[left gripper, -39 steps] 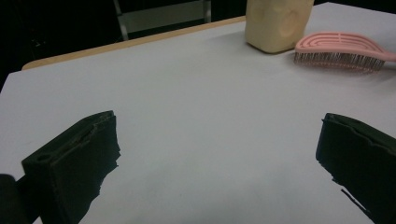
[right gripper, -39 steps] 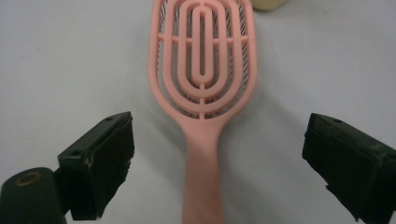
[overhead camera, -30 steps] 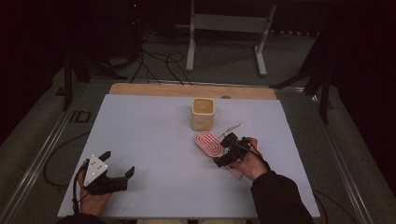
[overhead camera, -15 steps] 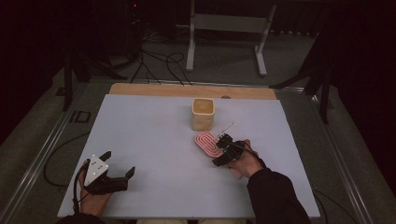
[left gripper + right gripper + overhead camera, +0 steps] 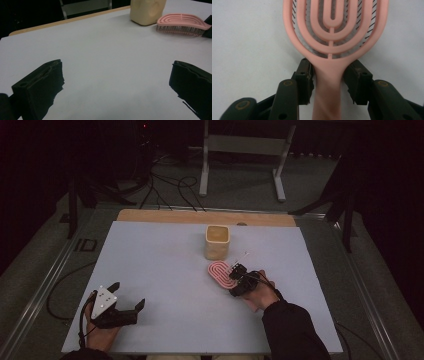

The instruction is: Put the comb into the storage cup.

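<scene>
Right gripper point(image 5: 329, 81) clamping the pink hairbrush point(image 5: 334, 32) at its neck.
Its jaws are pressing the handle; the brush is lying on the surface point(image 5: 165, 265), head pointing toward 11 o'clock. Left gripper point(image 5: 117, 82) is resting wide open.

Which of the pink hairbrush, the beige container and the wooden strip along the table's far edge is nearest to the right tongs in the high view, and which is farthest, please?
1. Pink hairbrush: its handle sits between the jaws of the right tongs.
2. Beige container: just beyond the brush, toward the table's far side.
3. Wooden strip: along the far edge, behind the container.
</scene>
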`<state>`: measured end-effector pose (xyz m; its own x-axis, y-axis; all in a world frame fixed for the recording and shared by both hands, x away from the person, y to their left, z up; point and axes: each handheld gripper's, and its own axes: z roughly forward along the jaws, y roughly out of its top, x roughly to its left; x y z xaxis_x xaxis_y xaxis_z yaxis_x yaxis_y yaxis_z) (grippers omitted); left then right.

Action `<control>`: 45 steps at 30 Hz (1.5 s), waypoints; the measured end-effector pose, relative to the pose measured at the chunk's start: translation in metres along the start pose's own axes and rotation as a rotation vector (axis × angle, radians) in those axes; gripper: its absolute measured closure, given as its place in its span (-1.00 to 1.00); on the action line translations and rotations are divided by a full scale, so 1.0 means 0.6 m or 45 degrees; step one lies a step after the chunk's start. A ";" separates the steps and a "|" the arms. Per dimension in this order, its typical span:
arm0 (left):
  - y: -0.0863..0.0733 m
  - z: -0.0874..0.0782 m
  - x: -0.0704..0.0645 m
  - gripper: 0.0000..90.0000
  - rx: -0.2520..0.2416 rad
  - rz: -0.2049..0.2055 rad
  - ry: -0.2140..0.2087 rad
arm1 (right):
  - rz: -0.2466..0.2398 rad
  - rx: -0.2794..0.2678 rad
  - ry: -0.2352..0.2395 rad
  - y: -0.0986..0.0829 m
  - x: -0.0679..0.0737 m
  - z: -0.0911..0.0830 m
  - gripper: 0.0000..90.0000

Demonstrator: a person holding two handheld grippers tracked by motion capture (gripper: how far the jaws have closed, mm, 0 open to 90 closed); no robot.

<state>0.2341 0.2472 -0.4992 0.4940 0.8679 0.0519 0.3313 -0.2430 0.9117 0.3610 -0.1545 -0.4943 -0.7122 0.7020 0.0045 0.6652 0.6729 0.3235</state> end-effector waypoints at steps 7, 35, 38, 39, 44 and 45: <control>0.000 0.001 0.000 -1.00 0.005 0.003 -0.003 | -0.009 0.014 0.014 0.002 0.001 -0.001 0.46; -0.001 0.002 0.000 -1.00 0.018 0.002 -0.001 | 0.012 -0.250 0.095 -0.020 0.004 -0.032 0.56; -0.001 0.003 0.000 -1.00 0.019 0.001 -0.001 | 0.039 -0.342 0.098 -0.029 0.002 -0.045 0.56; -0.001 0.003 0.000 -1.00 0.022 0.003 -0.001 | 0.049 -0.371 0.096 -0.032 0.003 -0.048 0.56; -0.001 0.003 0.000 -1.00 0.024 0.002 -0.001 | 0.080 -0.497 0.085 -0.049 0.005 -0.062 0.56; -0.001 0.003 0.000 -1.00 0.024 0.003 -0.001 | 0.086 -0.522 0.080 -0.052 0.005 -0.064 0.56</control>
<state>0.2353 0.2463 -0.5007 0.4952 0.8671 0.0534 0.3455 -0.2529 0.9037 0.3295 -0.1823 -0.4680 -0.6904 0.7175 0.0921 0.5759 0.4682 0.6702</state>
